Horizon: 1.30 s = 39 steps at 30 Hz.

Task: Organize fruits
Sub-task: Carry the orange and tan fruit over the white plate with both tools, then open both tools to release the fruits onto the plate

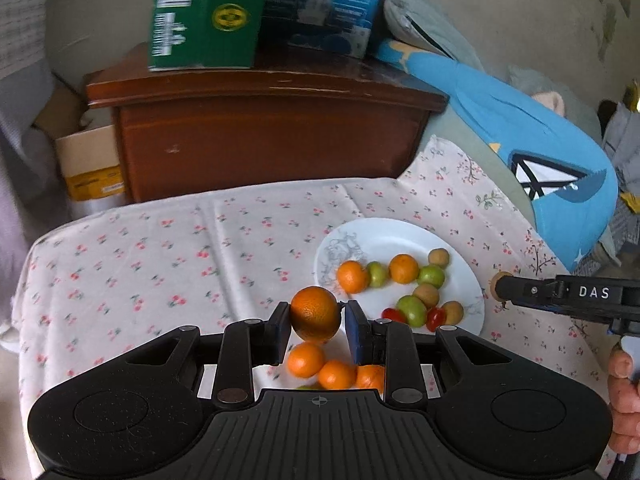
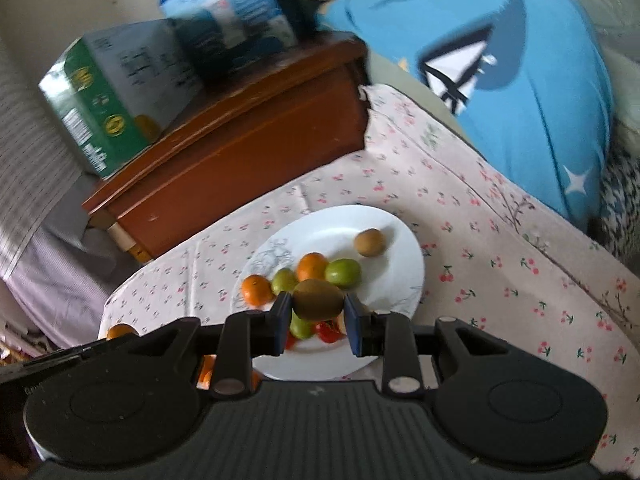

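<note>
My left gripper (image 1: 316,314) is shut on an orange (image 1: 315,313) and holds it above the cloth, over three more oranges (image 1: 306,359) lying near the front. A white plate (image 1: 384,236) to the right holds oranges, green fruits, kiwis and red tomatoes. My right gripper (image 2: 317,305) is shut on a kiwi (image 2: 318,299) above the near part of the same plate (image 2: 340,224), which also carries two oranges (image 2: 312,266), green fruits (image 2: 343,273) and a lone kiwi (image 2: 370,242). The right gripper's body shows in the left wrist view (image 1: 568,294) beside the plate.
A cherry-print cloth (image 1: 200,240) covers the surface. A brown wooden cabinet (image 1: 264,132) stands behind it with a green box (image 1: 204,16) and a blue box (image 1: 328,4) on top. A blue cushion (image 1: 520,136) lies at the right.
</note>
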Each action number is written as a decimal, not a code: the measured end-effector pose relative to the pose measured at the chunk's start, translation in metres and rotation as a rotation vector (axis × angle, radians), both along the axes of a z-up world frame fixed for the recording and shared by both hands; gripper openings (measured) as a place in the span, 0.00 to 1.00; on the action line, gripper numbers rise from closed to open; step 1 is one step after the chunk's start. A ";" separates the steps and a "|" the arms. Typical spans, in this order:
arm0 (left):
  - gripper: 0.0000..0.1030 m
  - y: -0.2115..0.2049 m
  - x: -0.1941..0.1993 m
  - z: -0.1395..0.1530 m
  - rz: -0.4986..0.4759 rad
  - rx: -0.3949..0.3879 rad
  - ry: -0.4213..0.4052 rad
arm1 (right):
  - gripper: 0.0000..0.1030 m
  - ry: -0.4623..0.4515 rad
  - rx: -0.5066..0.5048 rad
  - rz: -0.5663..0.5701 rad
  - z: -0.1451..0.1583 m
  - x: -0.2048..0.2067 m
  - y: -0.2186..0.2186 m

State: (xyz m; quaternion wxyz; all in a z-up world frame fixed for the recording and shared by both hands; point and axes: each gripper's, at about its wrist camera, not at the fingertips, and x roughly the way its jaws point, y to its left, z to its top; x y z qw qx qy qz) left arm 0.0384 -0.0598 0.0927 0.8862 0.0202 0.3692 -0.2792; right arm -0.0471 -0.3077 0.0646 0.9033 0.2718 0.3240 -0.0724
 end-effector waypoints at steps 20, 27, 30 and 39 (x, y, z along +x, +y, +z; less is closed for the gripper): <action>0.26 -0.064 0.043 -0.042 -0.113 0.018 0.086 | 0.28 0.118 -0.045 -0.058 -0.032 0.045 -0.016; 0.32 -0.073 0.043 -0.040 -0.128 0.002 0.074 | 0.31 0.098 -0.030 -0.083 -0.035 0.049 -0.020; 0.57 -0.070 0.040 -0.030 -0.107 -0.015 0.046 | 0.31 0.087 -0.006 -0.087 -0.033 0.049 -0.022; 0.76 -0.050 0.034 0.002 -0.052 -0.021 -0.014 | 0.34 0.067 0.012 -0.057 -0.025 0.048 -0.015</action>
